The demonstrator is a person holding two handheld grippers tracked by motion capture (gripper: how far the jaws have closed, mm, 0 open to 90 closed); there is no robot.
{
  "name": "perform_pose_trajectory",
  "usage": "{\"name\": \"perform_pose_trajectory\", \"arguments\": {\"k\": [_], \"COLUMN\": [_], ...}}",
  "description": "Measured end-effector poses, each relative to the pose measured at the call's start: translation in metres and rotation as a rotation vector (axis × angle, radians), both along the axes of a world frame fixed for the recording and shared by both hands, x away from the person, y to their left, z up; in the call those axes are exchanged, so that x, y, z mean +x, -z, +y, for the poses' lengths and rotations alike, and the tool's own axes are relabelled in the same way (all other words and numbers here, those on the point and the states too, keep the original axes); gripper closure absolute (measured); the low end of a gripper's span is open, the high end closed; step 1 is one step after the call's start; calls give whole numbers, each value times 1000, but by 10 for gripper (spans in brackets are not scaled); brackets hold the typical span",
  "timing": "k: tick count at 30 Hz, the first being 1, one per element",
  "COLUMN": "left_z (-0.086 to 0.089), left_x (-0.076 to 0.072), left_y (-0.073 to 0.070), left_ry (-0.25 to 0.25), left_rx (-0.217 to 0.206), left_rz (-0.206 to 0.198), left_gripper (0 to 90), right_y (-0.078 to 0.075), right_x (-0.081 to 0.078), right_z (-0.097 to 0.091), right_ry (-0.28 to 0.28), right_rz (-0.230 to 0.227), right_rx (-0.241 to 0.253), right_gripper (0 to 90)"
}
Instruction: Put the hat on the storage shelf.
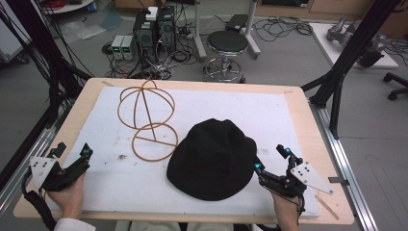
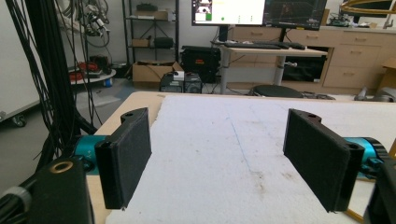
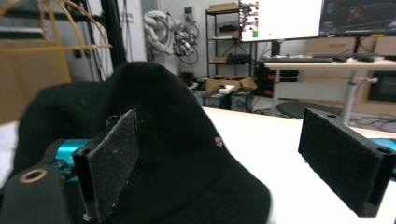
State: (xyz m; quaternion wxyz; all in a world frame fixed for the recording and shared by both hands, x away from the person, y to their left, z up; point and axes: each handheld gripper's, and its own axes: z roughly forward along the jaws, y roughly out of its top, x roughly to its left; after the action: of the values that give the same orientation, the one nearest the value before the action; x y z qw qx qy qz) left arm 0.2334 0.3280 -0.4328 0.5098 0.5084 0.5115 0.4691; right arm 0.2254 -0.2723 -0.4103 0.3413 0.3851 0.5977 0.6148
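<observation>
Black hat [image 1: 211,159] lies on the white sheet [image 1: 269,115] that covers the worktop [image 1: 308,120], near the front edge and a bit toward the right side. It is one hat, round on top with a floppy brim all the way around. It looks soft and light, like cloth that will bend and fold when pinched. It will not break, but it may sag or flop if lifted by one side. The brim looks like the best place to take hold, since it lies flat and thin at the edge, and the part closest to the right gripper is the easy spot.

One right gripper [image 1: 272,159] sits just beside the hat's right brim, close to the front right corner of the worktop. Its jaws stand wide apart with nothing between them. In the right gripper view the hat [image 3: 154,140] rises right behind the left jaw, so the brim is very near.

One left gripper [image 1: 72,151] rests near the front left corner, well apart from the hat. Its jaws are also spread wide and grasp nothing; in the left gripper view there is just bare white sheet [image 2: 219,149] between them.

One wire stand [image 1: 146,120], made of thin brown hoops with a ring at the bottom, sits toward the back left of the sheet. Its ring comes close to the hat's left side.
</observation>
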Motion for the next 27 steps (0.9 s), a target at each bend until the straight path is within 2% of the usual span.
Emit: {"name": "perform_pose_trajectory", "arguments": {"k": [5, 11, 14, 18, 27], "left_z": [-1, -2, -2, -2, -2], "left_x": [0, 0, 0, 0, 0], "left_y": [0, 0, 0, 0, 0], "left_ry": [4, 5, 8, 11, 10], "left_rx": [2, 1, -5, -3, -13], "left_rz": [1, 0, 1, 4, 3], "left_gripper": [236, 236, 237, 236, 236], "right_y": [-3, -7, -8, -8, -5], "right_x": [0, -1, -1, 0, 7], "right_z": [6, 14, 23, 29, 45], "right_ry": [-33, -65, -101, -122, -197], "right_rz": [0, 2, -2, -2, 23], "right_rx": [47, 58, 48, 35, -34], "right_gripper": [119, 119, 119, 119, 119]}}
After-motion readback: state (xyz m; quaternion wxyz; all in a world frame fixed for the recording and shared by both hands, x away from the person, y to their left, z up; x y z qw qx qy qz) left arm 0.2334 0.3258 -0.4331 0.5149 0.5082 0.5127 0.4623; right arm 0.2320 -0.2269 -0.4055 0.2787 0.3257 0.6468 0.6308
